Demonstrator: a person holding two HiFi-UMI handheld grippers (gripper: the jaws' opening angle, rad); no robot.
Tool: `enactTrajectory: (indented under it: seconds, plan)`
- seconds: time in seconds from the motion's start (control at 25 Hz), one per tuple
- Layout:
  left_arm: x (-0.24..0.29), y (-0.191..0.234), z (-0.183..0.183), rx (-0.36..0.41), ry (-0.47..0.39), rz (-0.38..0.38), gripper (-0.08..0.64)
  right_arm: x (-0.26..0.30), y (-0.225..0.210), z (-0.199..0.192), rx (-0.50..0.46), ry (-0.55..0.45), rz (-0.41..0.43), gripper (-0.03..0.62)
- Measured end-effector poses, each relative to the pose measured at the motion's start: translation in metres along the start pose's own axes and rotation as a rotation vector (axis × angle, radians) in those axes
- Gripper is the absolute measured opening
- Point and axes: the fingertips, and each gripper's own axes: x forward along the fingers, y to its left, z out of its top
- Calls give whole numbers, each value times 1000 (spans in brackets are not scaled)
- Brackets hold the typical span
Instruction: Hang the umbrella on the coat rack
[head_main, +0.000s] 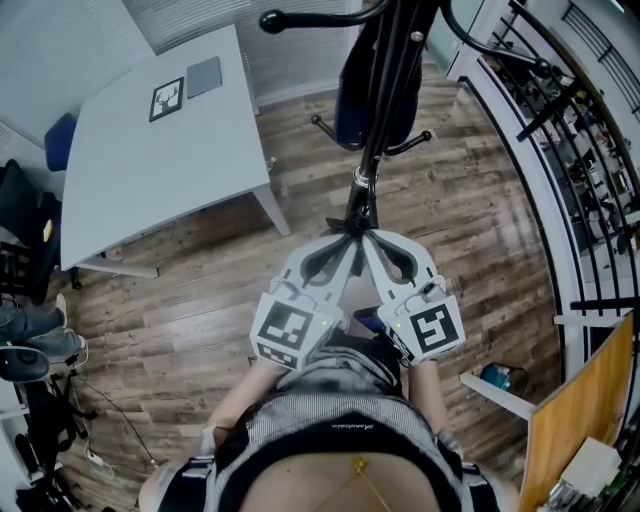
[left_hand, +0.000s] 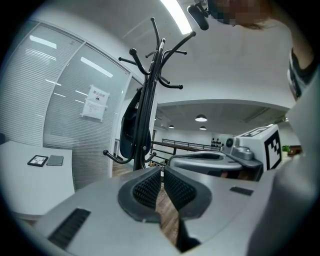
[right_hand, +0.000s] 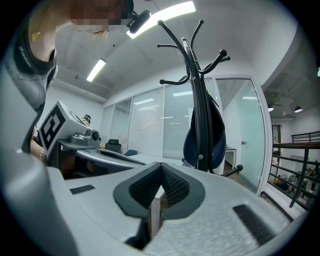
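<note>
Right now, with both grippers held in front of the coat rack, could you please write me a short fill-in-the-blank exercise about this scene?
1. The dark blue ____ hangs on the coat rack.
2. In the head view, the white table stands to the ____ of the coat rack.
3. The jaws of the right gripper are ____, with nothing between them.
Missing words: umbrella; left; shut.

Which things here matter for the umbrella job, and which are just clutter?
Job: coat rack, blue umbrella hanging on it, left tool, right tool, both shut, empty.
Lying about: white table, marker card, grey pad, orange board.
</note>
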Motion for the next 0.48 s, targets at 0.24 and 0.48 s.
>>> enactTrajectory:
  seconds: [0.24,0.48]
  plan:
    - [2,-1,3,7,-13,0,18,-2,-4,-1,1,4,-13,0]
    - [6,-2,2,19,-5,1,18,-4,-8,-5,3,13,-21,0]
